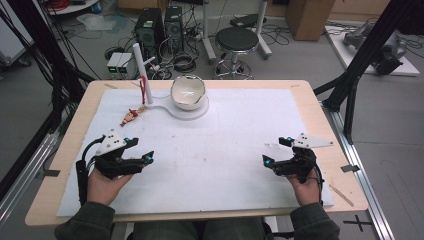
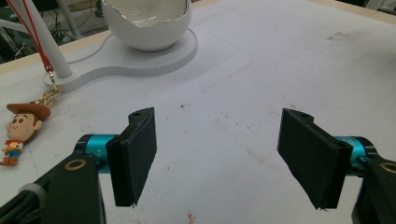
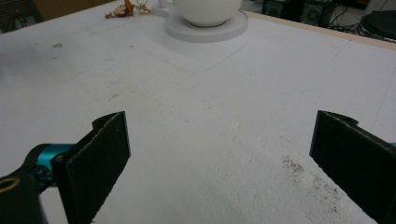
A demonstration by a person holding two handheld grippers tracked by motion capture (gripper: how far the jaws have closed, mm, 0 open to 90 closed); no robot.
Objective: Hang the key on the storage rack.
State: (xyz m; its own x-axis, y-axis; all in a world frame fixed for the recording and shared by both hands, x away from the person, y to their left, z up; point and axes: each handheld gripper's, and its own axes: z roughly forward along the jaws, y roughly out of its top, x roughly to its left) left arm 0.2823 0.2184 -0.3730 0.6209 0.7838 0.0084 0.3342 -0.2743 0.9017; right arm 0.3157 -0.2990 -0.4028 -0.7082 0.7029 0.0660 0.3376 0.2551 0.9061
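Observation:
A white egg-shaped bowl (image 1: 188, 92) with a jagged rim stands on a white stand base (image 1: 192, 113) at the table's far middle; a white post (image 1: 141, 70) rises at its left with a red cord (image 1: 143, 91). A small cowboy figure keychain (image 1: 129, 117) lies on the sheet by the post. The bowl (image 2: 145, 23), the figure (image 2: 19, 128) and the cord (image 2: 35, 39) also appear in the left gripper view. My left gripper (image 1: 140, 149) rests open at the near left, nothing between its jaws. My right gripper (image 1: 275, 151) sits open at the near right, empty. The bowl (image 3: 208, 10) and figure (image 3: 122, 9) lie far ahead of it.
A white sheet (image 1: 215, 145) covers the wooden table (image 1: 65, 150). Behind the table stand a black stool (image 1: 236, 42), computer towers (image 1: 160, 30) and tangled cables on the floor. A black frame strut (image 1: 360, 65) rises at the right.

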